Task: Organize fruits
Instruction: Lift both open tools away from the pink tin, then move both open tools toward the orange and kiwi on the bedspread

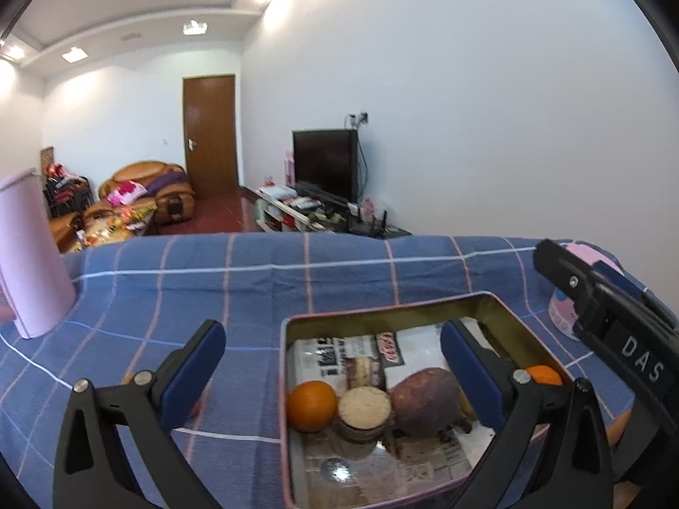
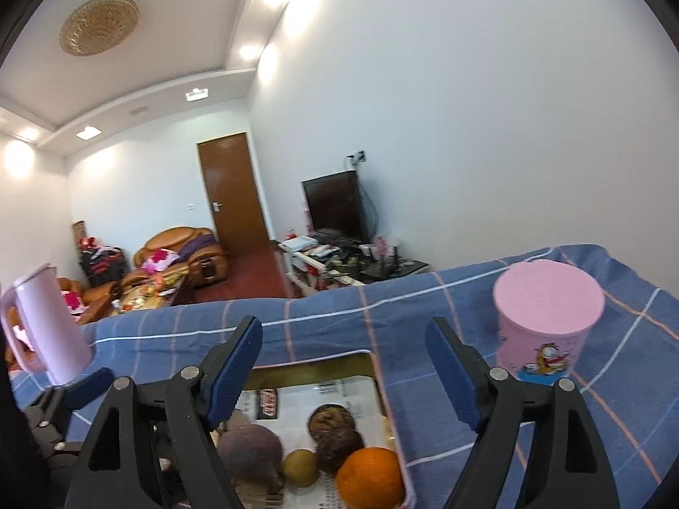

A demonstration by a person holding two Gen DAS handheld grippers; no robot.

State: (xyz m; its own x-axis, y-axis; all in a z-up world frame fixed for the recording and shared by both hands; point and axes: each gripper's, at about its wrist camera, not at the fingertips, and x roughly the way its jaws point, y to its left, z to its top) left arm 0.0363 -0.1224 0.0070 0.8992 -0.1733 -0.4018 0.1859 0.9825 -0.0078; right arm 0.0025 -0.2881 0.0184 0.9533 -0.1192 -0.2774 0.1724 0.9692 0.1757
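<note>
Now | left tool point(image 1: 333, 358) spread, nothing clamped | right tool point(image 2: 343, 367) spread, nothing clamped | glossy round orange point(image 2: 370, 477) seen below right tool, inside paper-lined tin point(image 1: 283, 381).

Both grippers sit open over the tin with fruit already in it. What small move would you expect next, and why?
Probably both draw back from the tin. The left gripper and right gripper are open and empty, while oranges and a purple-brown fruit already lie inside on the newspaper. No loose fruit shows on the blue checked cloth, so look elsewhere.
</note>
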